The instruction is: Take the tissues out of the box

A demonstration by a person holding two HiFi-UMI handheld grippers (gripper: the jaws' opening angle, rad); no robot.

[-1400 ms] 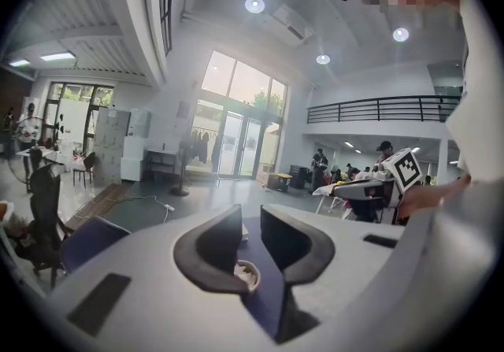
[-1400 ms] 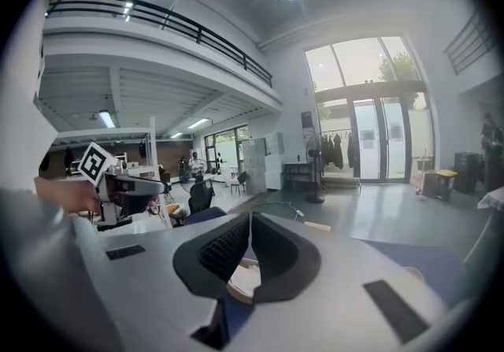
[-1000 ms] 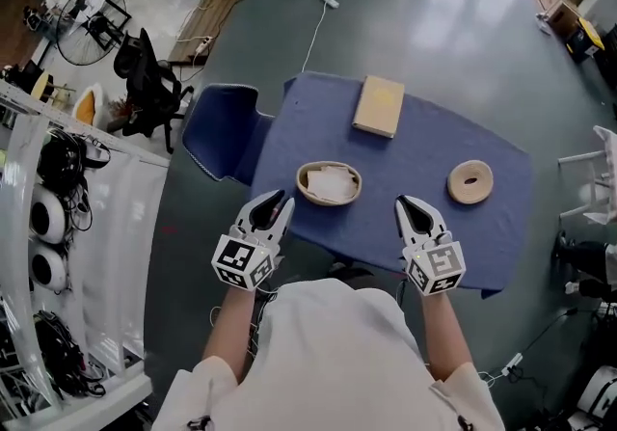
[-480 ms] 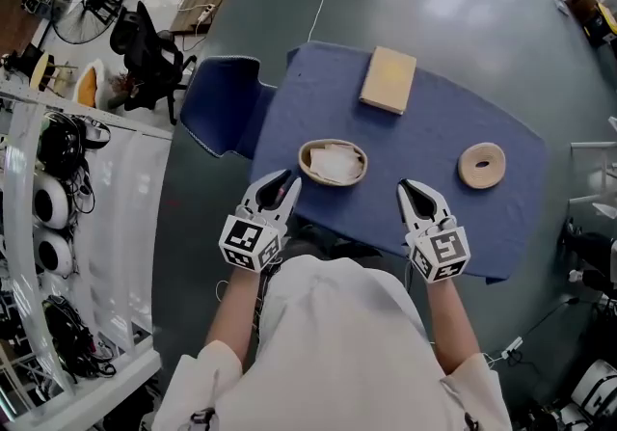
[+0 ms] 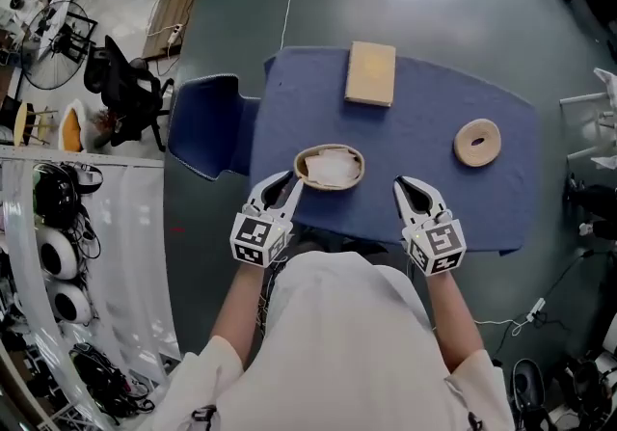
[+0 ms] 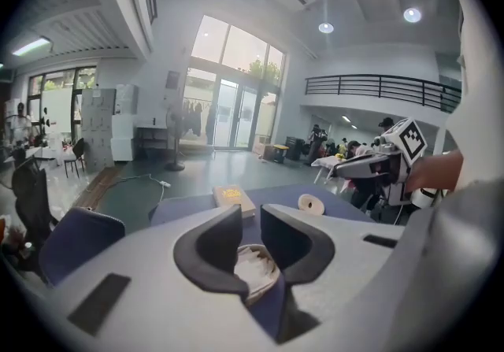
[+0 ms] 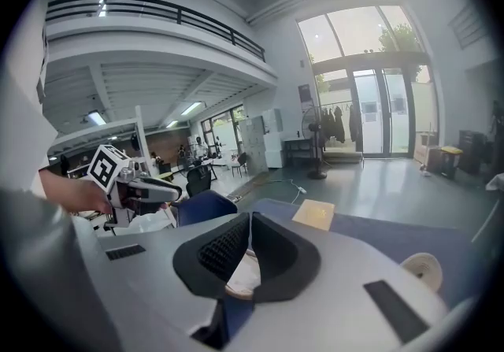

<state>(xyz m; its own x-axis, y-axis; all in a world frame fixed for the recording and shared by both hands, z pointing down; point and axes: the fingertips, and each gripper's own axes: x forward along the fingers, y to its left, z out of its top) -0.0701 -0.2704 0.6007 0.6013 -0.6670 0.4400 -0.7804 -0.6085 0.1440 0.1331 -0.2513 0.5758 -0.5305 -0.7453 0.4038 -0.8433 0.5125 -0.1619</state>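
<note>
A tan tissue box (image 5: 371, 73) lies flat at the far side of the blue-covered table (image 5: 424, 178); it also shows in the left gripper view as the box (image 6: 234, 198). A round basket (image 5: 330, 167) holding white tissues sits near the table's front edge. My left gripper (image 5: 286, 183) hovers just left of the basket, its jaws slightly apart with nothing between them (image 6: 252, 220). My right gripper (image 5: 402, 188) hangs over the front edge to the basket's right, its jaws closed on nothing (image 7: 249, 224).
A wooden ring (image 5: 477, 143) lies at the table's right. A blue chair (image 5: 207, 125) stands against the table's left side, and a black office chair (image 5: 125, 87) stands further left. White shelving with gear (image 5: 58, 227) runs along the left.
The head view has shifted, so the table sits a little higher in frame. Both grippers keep about the same place by the front edge, jaws unchanged.
</note>
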